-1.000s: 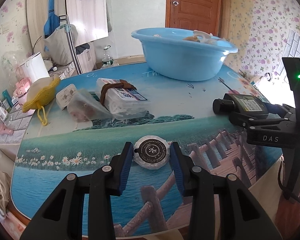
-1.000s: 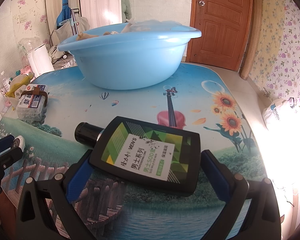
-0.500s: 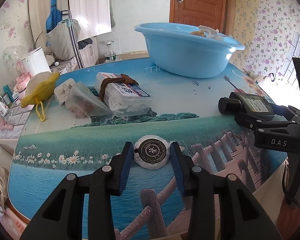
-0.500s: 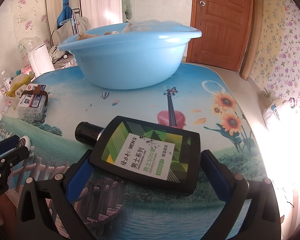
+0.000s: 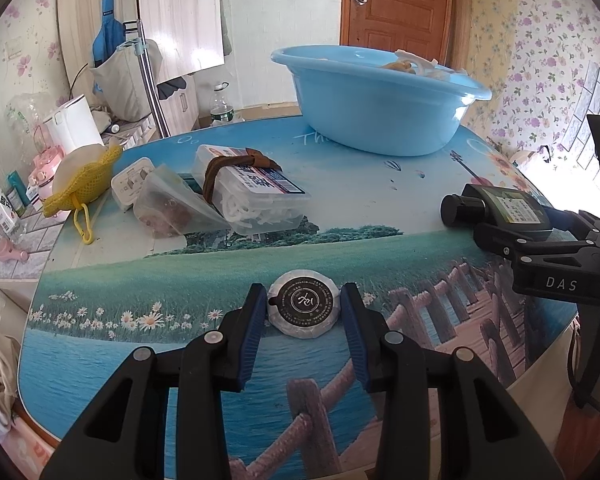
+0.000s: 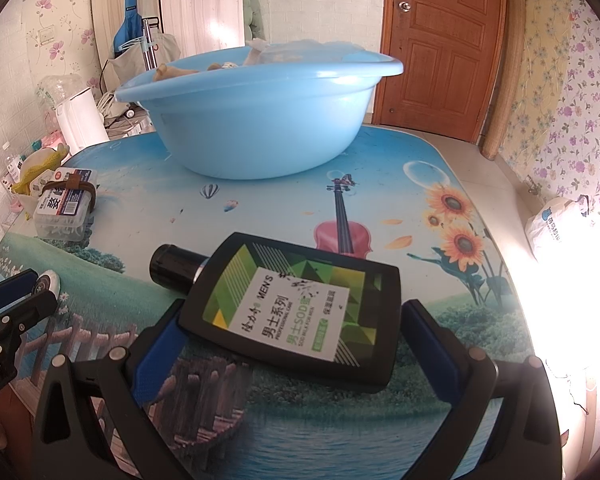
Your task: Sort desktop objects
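Note:
My left gripper (image 5: 303,305) is shut on a round white-wrapped soap (image 5: 303,312) with a black label, low over the near part of the picture-printed table (image 5: 204,272). My right gripper (image 6: 294,322) is shut on a flat black bottle (image 6: 300,272) with a green and white label; its blue pads press the bottle's two sides and its cap points left. In the left wrist view the black bottle (image 5: 500,208) and the right gripper (image 5: 516,222) are at the right. The left gripper (image 6: 40,286) shows at the left edge of the right wrist view.
A blue basin (image 5: 380,120) (image 6: 260,128) with several items inside stands at the table's far side. A clear box (image 5: 256,196) (image 6: 66,208) banded with a brown strap, a clear bag (image 5: 172,208), a white box (image 5: 132,178) and a yellow mesh pouch (image 5: 84,180) lie at the left.

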Demonstrator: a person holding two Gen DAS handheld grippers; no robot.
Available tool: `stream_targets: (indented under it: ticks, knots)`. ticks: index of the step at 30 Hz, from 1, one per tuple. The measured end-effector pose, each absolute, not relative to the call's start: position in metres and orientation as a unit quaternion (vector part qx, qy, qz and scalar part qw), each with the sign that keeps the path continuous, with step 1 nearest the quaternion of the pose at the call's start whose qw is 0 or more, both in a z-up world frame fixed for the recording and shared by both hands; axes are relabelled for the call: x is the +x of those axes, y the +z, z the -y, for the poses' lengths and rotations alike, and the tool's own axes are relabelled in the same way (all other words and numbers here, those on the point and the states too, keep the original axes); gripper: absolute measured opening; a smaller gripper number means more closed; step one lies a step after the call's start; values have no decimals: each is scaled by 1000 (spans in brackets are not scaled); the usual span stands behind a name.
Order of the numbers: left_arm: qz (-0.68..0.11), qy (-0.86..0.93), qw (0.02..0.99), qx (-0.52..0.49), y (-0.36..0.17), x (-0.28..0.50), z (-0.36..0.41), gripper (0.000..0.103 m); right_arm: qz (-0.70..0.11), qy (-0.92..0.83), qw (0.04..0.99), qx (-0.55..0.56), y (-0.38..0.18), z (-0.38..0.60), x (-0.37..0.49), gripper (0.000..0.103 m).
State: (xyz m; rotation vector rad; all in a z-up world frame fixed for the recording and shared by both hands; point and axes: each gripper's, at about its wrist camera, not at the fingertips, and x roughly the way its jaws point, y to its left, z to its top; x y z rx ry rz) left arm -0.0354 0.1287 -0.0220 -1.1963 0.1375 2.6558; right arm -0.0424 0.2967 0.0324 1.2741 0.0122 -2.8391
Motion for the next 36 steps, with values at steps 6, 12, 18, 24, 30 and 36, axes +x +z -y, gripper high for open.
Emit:
stream_targets:
  ticks: [6,12,18,24,30,36]
  knots:
    - [-47,905,112,-407,-22,-35,-129,37,-4,-912,15,409,32,-296,-42,103]
    - [-47,905,113,-407,-22,-35,-129,37,-4,-912,15,409,32,-296,-42,103]
    - [-47,905,112,-407,-22,-35,-129,37,-4,-912,15,410,32,-296,-42,103]
    - [-44,904,111,-411,-21,-36,-125,37,-4,-912,15,410,33,-296,-42,103]
    - [-45,904,111,-411,-21,-36,-124,37,-4,-912,14,410,32,-296,-42,103]
    - [-44,905,115,-408,-21,-34,-122,37,-3,-912,13,409,33,-296,-42,103]
